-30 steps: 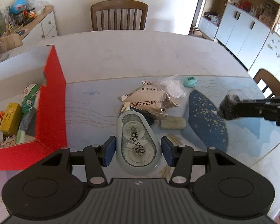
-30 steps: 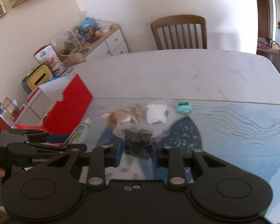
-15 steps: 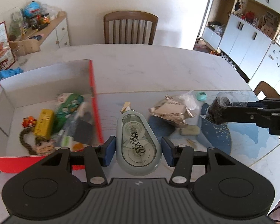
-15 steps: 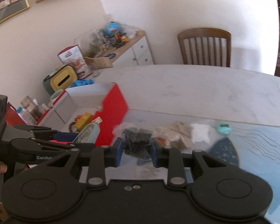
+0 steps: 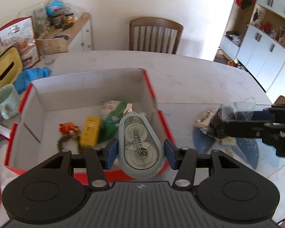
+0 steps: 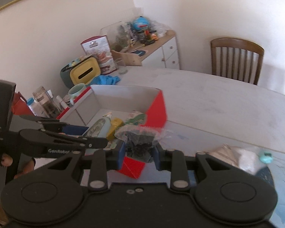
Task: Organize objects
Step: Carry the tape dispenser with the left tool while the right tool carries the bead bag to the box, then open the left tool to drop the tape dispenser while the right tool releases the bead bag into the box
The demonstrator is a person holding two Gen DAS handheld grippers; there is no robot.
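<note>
Left hand-held gripper (image 5: 140, 153) is gripping the correction tape (image 5: 139, 146) w/ its blue pads (image 5: 112, 151) pressed on both sides, nose pointing away. Vs 1 s ago, when it was hanging over the blue mat w/ the red box off to the left, it is now riding above the box's near wall and open interior. My read: carry is nearly done, and letting go over the box is what's left.

Right hand-held gripper (image 6: 138, 153) is pinching a clear bag of dark stuff (image 6: 139, 142), jaws narrowed onto it. It has also been travelling: 1 s ago it was over the mat by the loose packets, now it's sitting at the box's near corner in the right wrist view. In the left view it's to the right of the box, not yet over the opening, so prob. second in line.

Inside the red box (image 5: 149, 87) a yellow carton (image 5: 90, 131), a green packet (image 5: 112, 117) and an orange trinket (image 5: 68, 128) are lying on the floor, so sorting is partway along.

Farther out on the worktop (image 6: 218, 98), a crinkled packet (image 6: 224, 150), a white bag (image 6: 247, 157) and a small teal item (image 6: 266, 156) are waiting.

Hard to tell: bag contents are too dark and blurred to name; motion blur is smearing the box items; the tape is covering part of the box's right side; the right view is cutting off the mat.
</note>
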